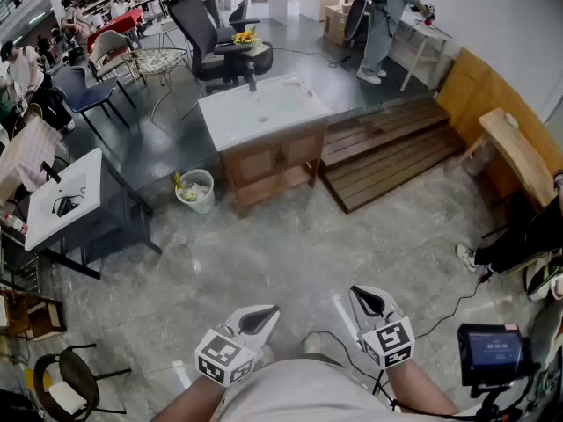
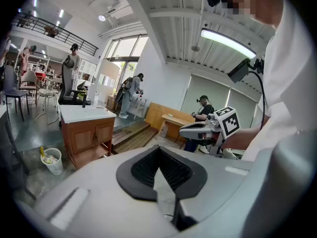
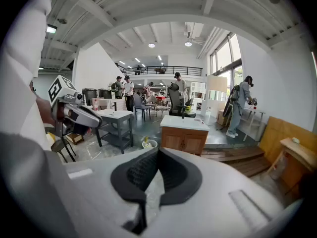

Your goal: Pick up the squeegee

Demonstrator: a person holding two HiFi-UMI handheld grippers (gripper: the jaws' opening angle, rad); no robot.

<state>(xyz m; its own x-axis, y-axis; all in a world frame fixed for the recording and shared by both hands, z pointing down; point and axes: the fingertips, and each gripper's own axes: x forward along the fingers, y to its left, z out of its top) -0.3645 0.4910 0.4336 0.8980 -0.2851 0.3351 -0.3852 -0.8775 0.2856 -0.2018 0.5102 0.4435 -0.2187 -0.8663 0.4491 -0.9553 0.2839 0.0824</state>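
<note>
The person stands on a grey stone floor (image 1: 290, 253), holding both tools low in front of the body, side by side and apart. The left hand-held gripper (image 1: 268, 313) has its jaws pressed together with nothing between them; its own view shows the black ribbed pads meeting at the tip. The right hand-held gripper (image 1: 356, 293) is closed in the same way and is also empty. Both point forward and a little downward. A wooden cabinet (image 1: 273, 161) with a white surface (image 1: 264, 112) on top stands well ahead of them. A black tap (image 1: 251, 82) rises at the far edge of that surface. The squeegee cannot be picked out in any view, as anything lying on the surface is too small to tell. A white bucket (image 1: 195, 190) with scraps in it sits on the floor just left of the cabinet. A low wooden platform (image 1: 387, 148) lies just beside the cabinet on the right. A black office chair (image 1: 207, 33) stands behind the cabinet. A white-topped table (image 1: 66, 196) is off to the left. A small screen (image 1: 493, 348) on a stand is near the person's right side.
</note>
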